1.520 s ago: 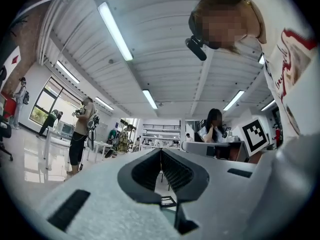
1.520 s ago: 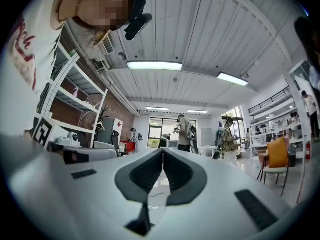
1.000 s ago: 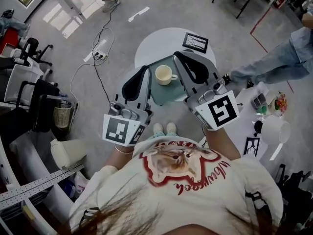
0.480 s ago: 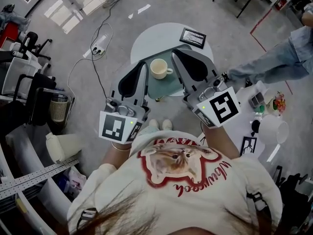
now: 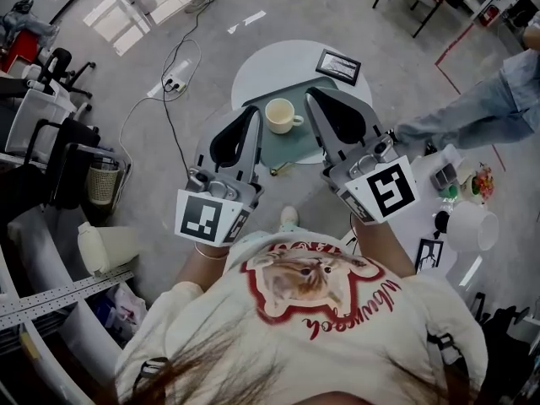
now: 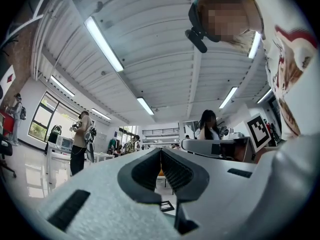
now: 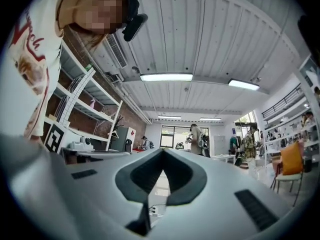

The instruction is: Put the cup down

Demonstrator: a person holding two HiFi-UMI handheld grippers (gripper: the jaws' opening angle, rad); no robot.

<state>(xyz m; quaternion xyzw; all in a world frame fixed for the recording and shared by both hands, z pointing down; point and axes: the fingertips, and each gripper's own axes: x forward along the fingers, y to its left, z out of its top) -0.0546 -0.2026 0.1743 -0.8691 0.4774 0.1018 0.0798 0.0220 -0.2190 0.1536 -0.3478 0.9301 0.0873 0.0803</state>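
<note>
Closed left tool [image 5: 251,116], right tool [image 5: 311,97] held aloft, flanking cup [image 5: 281,115].

The left gripper [image 5: 253,115] and right gripper [image 5: 310,95] have eased back slightly from the cream cup [image 5: 280,115], while only one shoe [image 5: 288,218] now shows where two showed a second ago.

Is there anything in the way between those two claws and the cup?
Nothing visible. The cup stands free on the green mat; the left gripper and right gripper, both shut and empty, flank it.
</note>
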